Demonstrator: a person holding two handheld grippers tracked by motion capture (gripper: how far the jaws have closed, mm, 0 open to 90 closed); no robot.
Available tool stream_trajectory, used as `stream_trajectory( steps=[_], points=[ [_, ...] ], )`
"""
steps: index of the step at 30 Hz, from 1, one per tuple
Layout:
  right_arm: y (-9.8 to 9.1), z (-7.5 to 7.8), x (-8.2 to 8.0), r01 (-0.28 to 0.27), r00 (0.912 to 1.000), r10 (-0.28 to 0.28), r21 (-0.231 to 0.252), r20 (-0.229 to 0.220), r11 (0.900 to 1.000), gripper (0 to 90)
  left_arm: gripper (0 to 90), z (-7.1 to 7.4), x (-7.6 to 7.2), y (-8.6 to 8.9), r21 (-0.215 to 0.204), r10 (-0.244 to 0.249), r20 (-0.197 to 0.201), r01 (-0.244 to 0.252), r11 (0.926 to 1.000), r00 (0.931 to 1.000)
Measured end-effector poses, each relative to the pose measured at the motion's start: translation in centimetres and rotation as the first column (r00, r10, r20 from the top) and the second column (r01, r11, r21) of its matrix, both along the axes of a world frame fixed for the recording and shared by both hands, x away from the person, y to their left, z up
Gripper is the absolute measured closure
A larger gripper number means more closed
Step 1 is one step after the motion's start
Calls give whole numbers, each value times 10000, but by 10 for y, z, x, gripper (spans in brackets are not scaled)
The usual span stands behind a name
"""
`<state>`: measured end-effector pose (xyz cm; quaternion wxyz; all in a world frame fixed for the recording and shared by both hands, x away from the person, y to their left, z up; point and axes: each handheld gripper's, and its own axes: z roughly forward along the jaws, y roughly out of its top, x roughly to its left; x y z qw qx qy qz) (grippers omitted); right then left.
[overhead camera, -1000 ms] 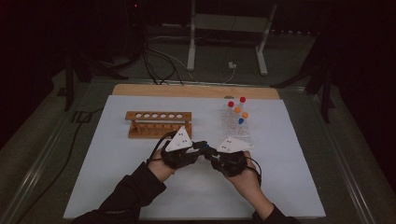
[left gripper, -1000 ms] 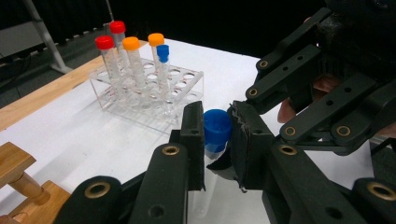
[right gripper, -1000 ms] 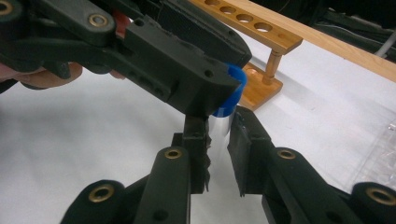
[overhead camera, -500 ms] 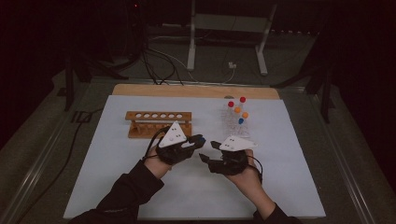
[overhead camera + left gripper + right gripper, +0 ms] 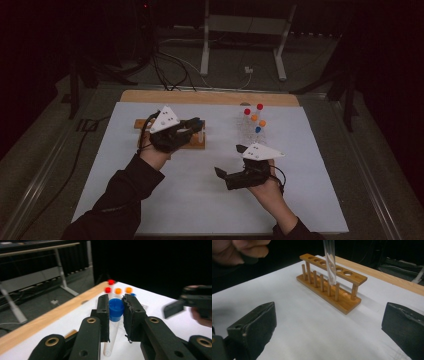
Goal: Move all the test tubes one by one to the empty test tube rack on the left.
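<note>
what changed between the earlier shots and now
The left gripper, shut on the blue-capped clear test tube, carried it up and away to over the wooden tube rack. The right gripper has just been opening, jaws empty. Rack and remaining capped tubes stayed put.

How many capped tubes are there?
6. Five stand clustered on the mat: two red caps, two orange, one blue. The sixth tube, blue-capped, is in the left tongs. Others possibly hidden.

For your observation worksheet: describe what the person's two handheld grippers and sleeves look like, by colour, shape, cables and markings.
Both the left gripper and the right gripper are black, each with two blocky jaws and a pale three-cornered plate on top carrying small dots. Brass-coloured rivets show on the left gripper's linkage arms. A thin black cable loops from each gripper. The person wears dark long sleeves.
</note>
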<state>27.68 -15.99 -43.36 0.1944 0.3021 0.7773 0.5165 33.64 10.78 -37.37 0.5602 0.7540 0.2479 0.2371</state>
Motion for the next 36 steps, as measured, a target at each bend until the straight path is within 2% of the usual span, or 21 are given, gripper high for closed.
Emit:
stream_trajectory(
  steps=[6, 9, 11, 13, 16, 21, 26, 30, 36],
  points=[
    [-3, 3, -2, 25, 10000, -25, 107, 77, 9999, 0, 771, 7, 20, 10, -49, 642, 120, -642, 9979, 9979],
    [-3, 3, -2, 40, 10000, -41, 121, 89, 9999, 0, 771, 5, 30, 11, -55, 927, 159, -926, 9957, 9956],
    [-4, 3, -2, 78, 9999, -79, 140, 99, 9999, 0, 771, 3, 38, 12, -196, 1031, 25, -1030, 9945, 9947],
    [-5, 3, -2, 83, 9999, -85, 180, 139, 9998, 0, 771, 0, 44, 12, -160, 1178, -26, -1178, 9929, 9930],
    [-6, 3, -2, 112, 9998, -115, 233, 139, 9997, 0, 770, -5, 52, 13, -214, 1314, -19, -1314, 9911, 9913],
    [-9, 5, -1, 228, 9996, -234, 366, 149, 9991, 0, 770, -16, 65, 18, -581, 1435, -321, -1452, 9877, 9891],
    [-9, 5, -1, 264, 9995, -270, 321, 173, 9991, 0, 770, -31, 73, 17, -468, 1594, -454, -1615, 9858, 9862],
    [-10, 5, 0, 285, 9994, -291, 334, 181, 9990, 0, 770, -43, 78, 14, -449, 1671, -710, -1705, 9843, 9834],
    [-10, 5, 0, 300, 9994, -306, 351, 170, 9989, 0, 770, -62, 80, 9, -191, 1701, -1040, -1730, 9847, 9799]
  ],
)
